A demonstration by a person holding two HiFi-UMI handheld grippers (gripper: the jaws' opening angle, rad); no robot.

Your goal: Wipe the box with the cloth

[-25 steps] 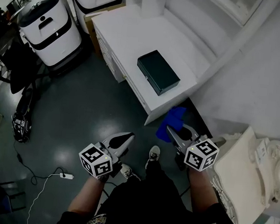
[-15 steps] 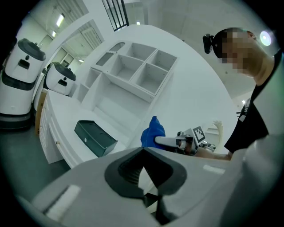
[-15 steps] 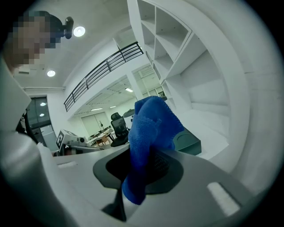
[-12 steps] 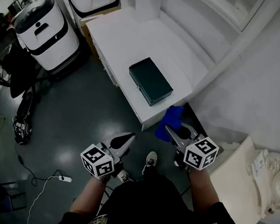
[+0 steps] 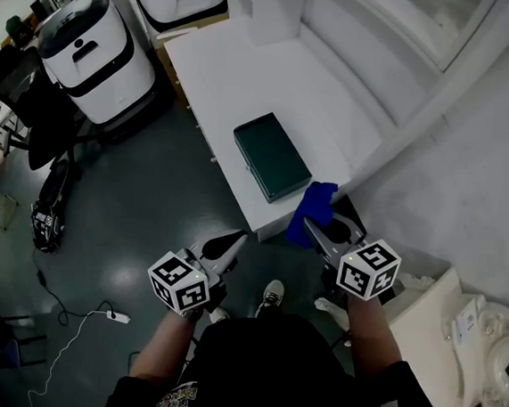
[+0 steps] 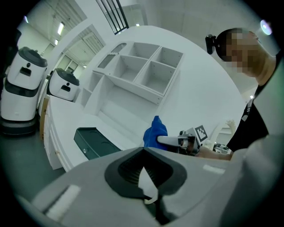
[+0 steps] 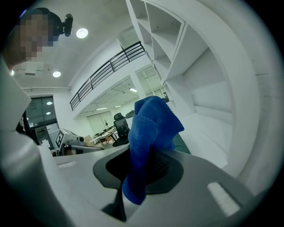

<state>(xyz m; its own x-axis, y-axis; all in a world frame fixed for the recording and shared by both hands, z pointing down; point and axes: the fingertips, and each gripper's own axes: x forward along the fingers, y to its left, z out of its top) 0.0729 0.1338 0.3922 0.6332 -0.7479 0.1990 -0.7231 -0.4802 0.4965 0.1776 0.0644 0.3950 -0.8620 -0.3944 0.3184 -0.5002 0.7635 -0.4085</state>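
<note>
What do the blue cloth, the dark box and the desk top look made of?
Cloth: soft microfibre or terry, going by its fuzzy pile and limp folds. Box: likely painted metal, dark green, low sheen, crisp edges; plastic is possible. Desk top: smooth white painted or laminated board, faintly glossy.

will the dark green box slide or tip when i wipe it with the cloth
Probably won't tip: the box lies flat and low on the desk. It may slide, since the desktop looks smooth and the box sits near the edge. The left gripper isn't bracing it.
</note>
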